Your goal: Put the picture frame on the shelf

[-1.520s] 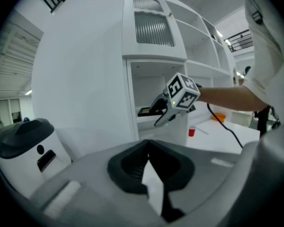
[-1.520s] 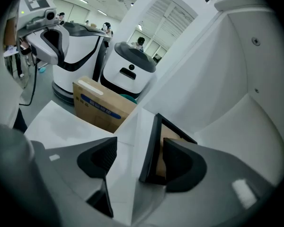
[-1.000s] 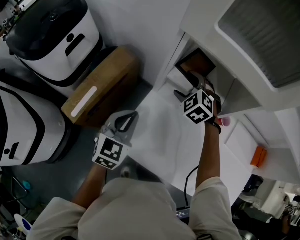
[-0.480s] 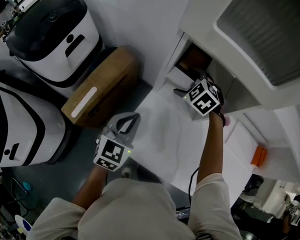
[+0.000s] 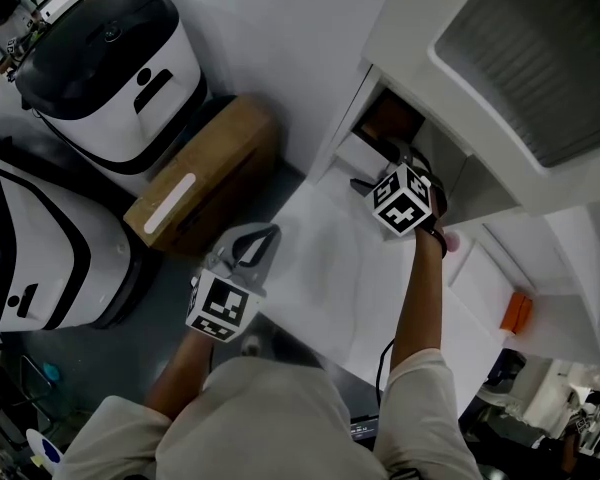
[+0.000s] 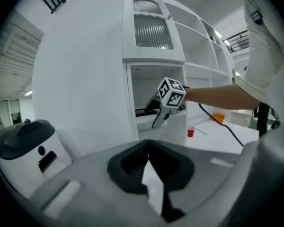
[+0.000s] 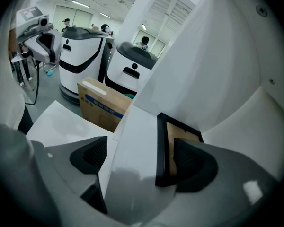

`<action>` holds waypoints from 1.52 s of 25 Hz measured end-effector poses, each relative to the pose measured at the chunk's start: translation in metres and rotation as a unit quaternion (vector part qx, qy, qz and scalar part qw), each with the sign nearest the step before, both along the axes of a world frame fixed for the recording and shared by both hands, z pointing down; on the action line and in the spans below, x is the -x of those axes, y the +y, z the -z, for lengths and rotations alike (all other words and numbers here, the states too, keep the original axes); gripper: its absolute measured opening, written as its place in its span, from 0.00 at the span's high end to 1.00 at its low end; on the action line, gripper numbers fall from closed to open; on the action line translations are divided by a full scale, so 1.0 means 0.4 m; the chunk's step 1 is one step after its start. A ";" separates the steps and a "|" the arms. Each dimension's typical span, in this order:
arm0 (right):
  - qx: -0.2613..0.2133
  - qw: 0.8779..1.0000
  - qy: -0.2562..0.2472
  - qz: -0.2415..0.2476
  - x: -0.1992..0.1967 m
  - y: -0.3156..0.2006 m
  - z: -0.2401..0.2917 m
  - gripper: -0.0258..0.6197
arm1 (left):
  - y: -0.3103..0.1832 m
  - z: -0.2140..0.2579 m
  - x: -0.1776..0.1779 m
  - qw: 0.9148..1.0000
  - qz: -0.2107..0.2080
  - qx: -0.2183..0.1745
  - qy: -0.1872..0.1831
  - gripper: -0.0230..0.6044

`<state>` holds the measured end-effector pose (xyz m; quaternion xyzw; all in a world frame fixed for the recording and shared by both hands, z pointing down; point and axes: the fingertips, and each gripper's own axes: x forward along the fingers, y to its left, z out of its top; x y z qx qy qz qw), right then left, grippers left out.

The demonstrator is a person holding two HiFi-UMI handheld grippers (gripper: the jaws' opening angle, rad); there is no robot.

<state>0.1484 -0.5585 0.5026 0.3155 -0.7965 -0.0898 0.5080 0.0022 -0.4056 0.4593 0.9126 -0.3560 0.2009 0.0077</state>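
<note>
The picture frame (image 7: 161, 145), black-edged with a brown back, stands upright on the white shelf board (image 7: 132, 141), leaning toward the compartment wall. From the head view it shows as a dark shape (image 5: 388, 123) inside the shelf opening. My right gripper (image 7: 139, 157) is open wide around it: the frame's edge lies close to the right pad (image 7: 191, 162), and the left pad is well clear. In the head view the right gripper (image 5: 377, 166) sits at the shelf mouth. My left gripper (image 5: 260, 236) hangs low over the table edge, shut and holding nothing.
The white shelf unit (image 5: 420, 28) rises on the right above a white table (image 5: 330, 278). On the table are a small red cup (image 5: 450, 241) and an orange object (image 5: 517, 313). A cardboard box (image 5: 205, 173) and two white-and-black machines (image 5: 110, 68) stand on the floor at left.
My right gripper pushed further into the shelf opening, then drew back a little. The frame stays in the compartment. The left gripper has hardly moved.
</note>
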 end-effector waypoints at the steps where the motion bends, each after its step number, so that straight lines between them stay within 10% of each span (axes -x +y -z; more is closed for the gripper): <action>1: -0.003 1.000 0.002 -0.003 -0.003 0.004 0.003 0.27 | 0.001 0.005 0.003 1.000 0.000 -0.002 -0.001 0.96; 18: -0.076 0.995 -0.040 -0.041 -0.028 0.184 0.165 0.33 | 0.104 0.126 0.003 0.998 -0.016 -0.058 0.001 0.96; 32: -0.127 0.973 -0.131 -0.139 -0.028 0.490 0.255 0.76 | 0.225 0.202 0.022 0.996 -0.009 -0.089 0.014 0.96; 38: -0.119 0.945 -0.231 -0.200 -0.017 0.627 0.293 0.95 | 0.269 0.220 0.004 0.995 -0.018 -0.095 0.022 0.96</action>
